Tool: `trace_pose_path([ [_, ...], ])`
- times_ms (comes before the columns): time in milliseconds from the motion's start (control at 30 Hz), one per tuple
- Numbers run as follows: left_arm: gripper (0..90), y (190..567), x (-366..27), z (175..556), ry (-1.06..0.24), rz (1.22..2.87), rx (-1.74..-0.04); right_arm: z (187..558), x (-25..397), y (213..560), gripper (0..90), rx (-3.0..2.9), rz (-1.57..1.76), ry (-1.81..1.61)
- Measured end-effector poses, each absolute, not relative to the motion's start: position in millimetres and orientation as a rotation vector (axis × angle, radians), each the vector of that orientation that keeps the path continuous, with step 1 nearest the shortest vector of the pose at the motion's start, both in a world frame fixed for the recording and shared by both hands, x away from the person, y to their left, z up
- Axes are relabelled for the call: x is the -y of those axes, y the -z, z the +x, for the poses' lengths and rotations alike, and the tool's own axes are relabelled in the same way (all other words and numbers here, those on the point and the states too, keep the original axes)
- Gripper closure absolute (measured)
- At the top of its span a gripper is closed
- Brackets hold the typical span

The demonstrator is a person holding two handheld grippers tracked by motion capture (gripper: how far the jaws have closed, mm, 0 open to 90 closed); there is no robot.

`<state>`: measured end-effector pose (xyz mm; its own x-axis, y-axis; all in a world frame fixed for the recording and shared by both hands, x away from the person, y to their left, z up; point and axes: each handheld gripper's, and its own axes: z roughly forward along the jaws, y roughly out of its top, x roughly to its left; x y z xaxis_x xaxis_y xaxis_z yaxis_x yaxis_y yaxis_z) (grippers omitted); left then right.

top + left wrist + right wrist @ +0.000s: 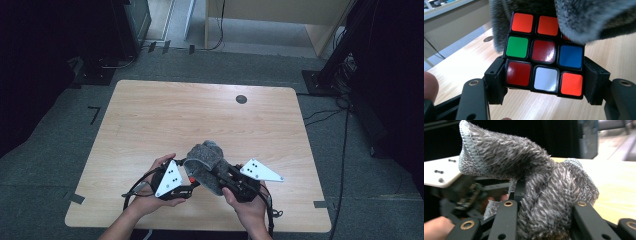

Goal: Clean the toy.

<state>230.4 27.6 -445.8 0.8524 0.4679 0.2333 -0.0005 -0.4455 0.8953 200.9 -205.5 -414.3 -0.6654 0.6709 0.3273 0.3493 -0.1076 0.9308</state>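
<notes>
Near the six o'clock edge of the bench [150,115], the person holds both tools close together over the wood. The left hand-held gripper [189,181] is clamped on a puzzle cube [545,52]: in the left gripper view its two black jaws press against the cube's lower side faces, one at nine o'clock and one at three o'clock, and the cube sits between them with a coloured face turned to the camera. That face shows orange tiles along the top, green, dark red and blue across the middle, and dark red, white and orange along the bottom. A grey fuzzy cloth [584,17] drapes over the cube's top right corner, at about one o'clock, and touches it.

The right hand-held gripper [227,176] is closed on that same cloth [544,195]: in the right gripper view the pile bunches up between its jaws and rises toward eleven o'clock, where a stitched hem curls over. In the high view the cloth [205,160] lies as a grey bundle between the two tools, stretching toward twelve o'clock from them. The cube is hard to make out there; a small orange spot beside the left tool's grey plate is probably part of it.

A dark round disc [241,99] lies on the bench at about one o'clock, well apart from the hands.
</notes>
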Motion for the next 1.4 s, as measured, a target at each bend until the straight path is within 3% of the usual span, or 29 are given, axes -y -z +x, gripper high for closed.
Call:
trace_pose_path([
  [833, 33.8, 438.2, -38.5, 234.1, -0.543, 1.930, -0.366, 217.6, 218.0, 433.7, 70.2, -1.907, 1.286, -1.879],
  [1133, 33.7, 437.3, -35.3, 230.3, -0.546, 1.927, -0.345, 209.1, 210.7, 421.1, 70.2, -1.919, 1.200, -1.946],
  [1300, 33.8, 439.9, -33.5, 236.1, -0.554, 1.997, -0.390, 214.7, 218.6, 429.6, 70.3, -1.881, 1.283, -1.813],
  [1400, 33.7, 443.6, -25.2, 238.6, -0.591, 2.096, -0.451, 206.5, 210.0, 422.2, 68.9, -1.879, 1.130, -1.699],
])
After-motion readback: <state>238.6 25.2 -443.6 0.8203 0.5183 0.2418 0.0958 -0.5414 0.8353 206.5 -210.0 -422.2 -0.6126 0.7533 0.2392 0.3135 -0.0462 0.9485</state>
